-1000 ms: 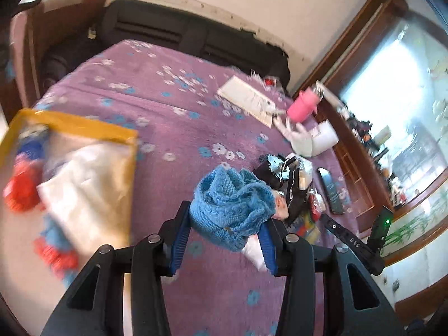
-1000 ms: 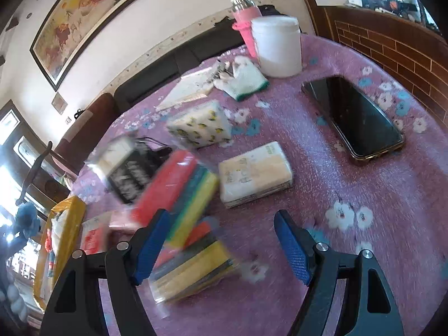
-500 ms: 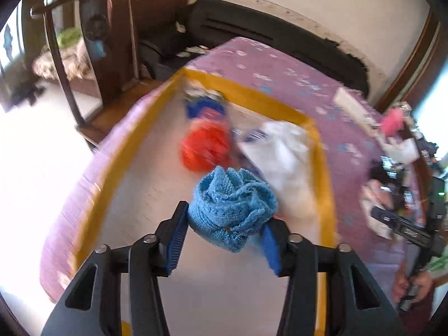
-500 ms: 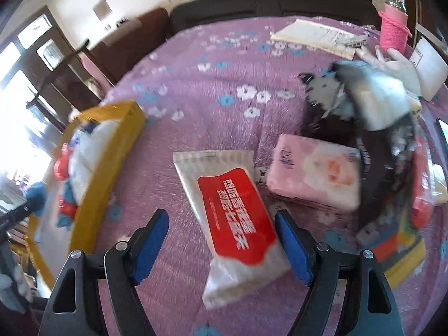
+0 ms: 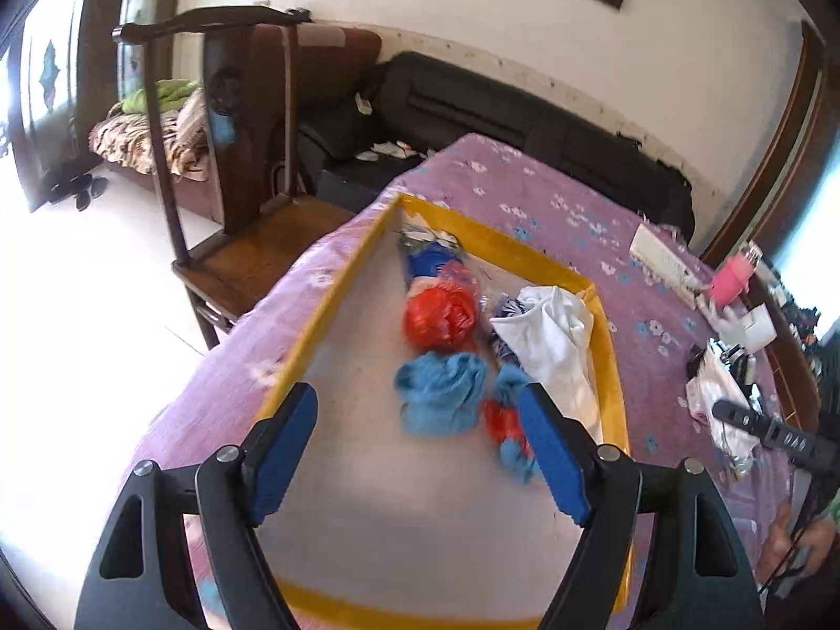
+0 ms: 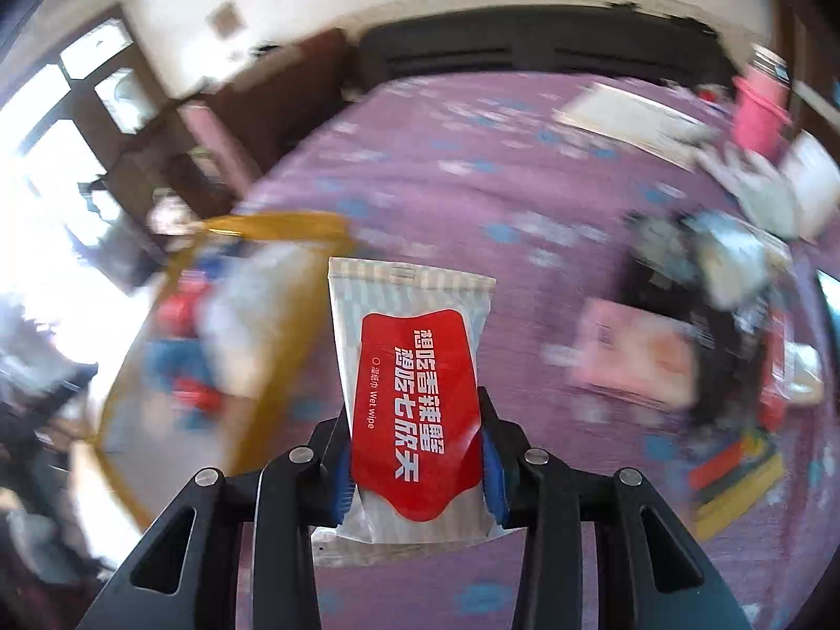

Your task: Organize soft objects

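Right wrist alone shows the closing right gripper (image 6: 417, 464) pinching a wet-wipe pack (image 6: 412, 394).

We are wearing two black grippers — the left gripper (image 5: 420, 451) and right gripper (image 6: 417, 459) — each showing blue ribbed pads, silver screws, and triangular cut-outs.

Blue knit cloth (image 5: 440, 394) lies crumpled inside the yellow-rimmed tray (image 5: 336, 294).
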`<state>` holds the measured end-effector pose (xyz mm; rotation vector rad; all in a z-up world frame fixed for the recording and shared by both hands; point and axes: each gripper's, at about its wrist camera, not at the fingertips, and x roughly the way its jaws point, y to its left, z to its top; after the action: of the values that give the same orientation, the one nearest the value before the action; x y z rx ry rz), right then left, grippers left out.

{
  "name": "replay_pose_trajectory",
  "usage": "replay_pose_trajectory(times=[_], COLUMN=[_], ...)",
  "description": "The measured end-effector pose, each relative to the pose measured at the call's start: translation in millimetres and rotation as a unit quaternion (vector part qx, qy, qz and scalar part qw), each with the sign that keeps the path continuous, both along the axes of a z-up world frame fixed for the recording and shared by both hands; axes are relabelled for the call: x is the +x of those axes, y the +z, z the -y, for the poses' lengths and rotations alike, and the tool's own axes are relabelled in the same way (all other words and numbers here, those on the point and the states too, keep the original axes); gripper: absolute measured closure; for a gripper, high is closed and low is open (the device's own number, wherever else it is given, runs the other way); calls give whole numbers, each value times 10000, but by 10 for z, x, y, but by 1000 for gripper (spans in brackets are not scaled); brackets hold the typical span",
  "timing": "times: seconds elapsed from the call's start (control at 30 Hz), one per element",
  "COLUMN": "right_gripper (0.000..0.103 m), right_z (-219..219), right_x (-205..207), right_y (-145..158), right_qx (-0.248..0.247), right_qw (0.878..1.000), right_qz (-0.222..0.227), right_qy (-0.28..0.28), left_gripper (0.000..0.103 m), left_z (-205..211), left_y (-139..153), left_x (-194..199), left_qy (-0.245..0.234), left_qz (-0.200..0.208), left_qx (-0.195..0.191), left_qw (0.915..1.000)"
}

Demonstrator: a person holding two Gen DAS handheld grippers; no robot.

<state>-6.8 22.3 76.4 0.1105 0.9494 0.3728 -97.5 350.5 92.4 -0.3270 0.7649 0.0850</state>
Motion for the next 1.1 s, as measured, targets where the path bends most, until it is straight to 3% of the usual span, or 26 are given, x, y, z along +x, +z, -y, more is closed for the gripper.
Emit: replay_pose_trajectory(times=[0.1,0.2,0.37,0.47,0.7,0.8,0.97,1.1], right_gripper=[61,61,61,61,56,54,36,21], right_z=[-433,-900,-1446,-1565,-1617,-1541,-1120,-408], right_x=[-78,-24,197,376,720,668,348,77], right_y=[110,14,-259,-411,-451,-391,130,660], right_qx=[381,507,403,200,-618,-390,60,-275], right_qw=[9972,9914,9843,9856,9937,9946,9968,9984], right_qz=[-125,-446,-952,-1094,-653,-651,-284,426], right_qy=[639,1120,1434,1275,672,706,745,261], left_gripper=[21,21,21,21,21,21,21,17], left_z=[-119,-170,-171,-184,-190,-142,72,355], left_y=[56,75,55,33,-22,-25,108,272], left_x=[-293,-459,-578,-602,-590,-591,-610,-609], left_qy=[200,284,271,324,351,301,142,-159], left_qz=[206,312,399,422,382,359,489,696], left_qx=[-119,-223,-374,-378,-477,-514,-277,-110], left_qw=[9995,9989,9981,9979,9975,9976,9983,9974])
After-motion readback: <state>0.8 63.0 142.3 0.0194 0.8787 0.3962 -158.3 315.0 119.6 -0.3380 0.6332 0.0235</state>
